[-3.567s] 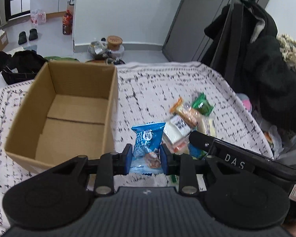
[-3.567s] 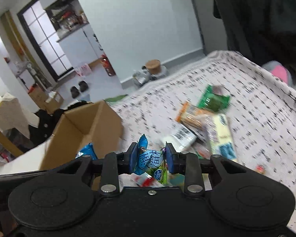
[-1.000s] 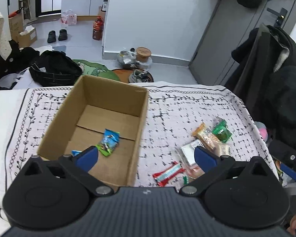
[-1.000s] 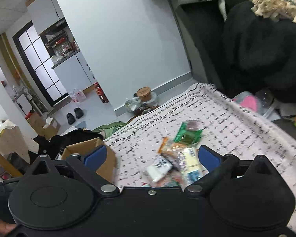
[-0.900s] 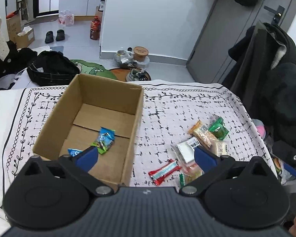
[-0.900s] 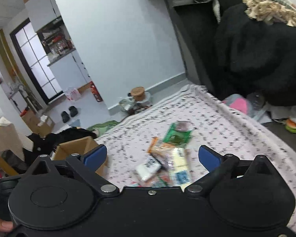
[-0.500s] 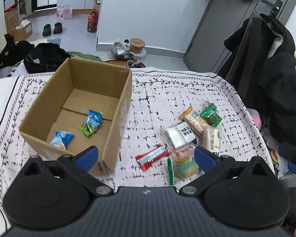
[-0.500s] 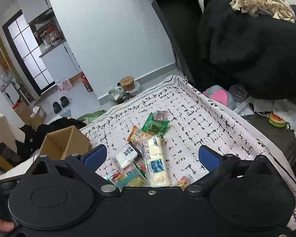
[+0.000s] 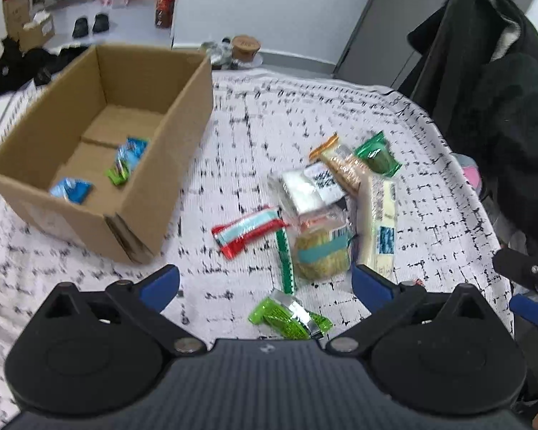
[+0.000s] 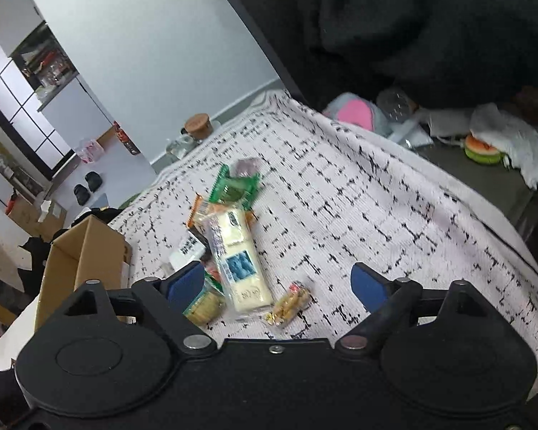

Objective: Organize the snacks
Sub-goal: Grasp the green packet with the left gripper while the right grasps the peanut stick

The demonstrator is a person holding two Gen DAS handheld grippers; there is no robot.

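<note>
- Snacks: two packets [image 9: 100,172] lie in cardboard box [image 9: 183,150]; others are heaped mid-bench.
- Left gripper [image 9: 265,283], right gripper [image 10: 278,283]: both spread, empty, poised over the heap, likely for next pick.

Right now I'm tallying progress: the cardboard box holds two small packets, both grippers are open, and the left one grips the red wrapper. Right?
Not quite. The left gripper is open and holds nothing; the red wrapper lies on the cloth beside the cardboard box, as the left wrist view shows. The box does hold two small packets, and the right gripper is open too.
</note>
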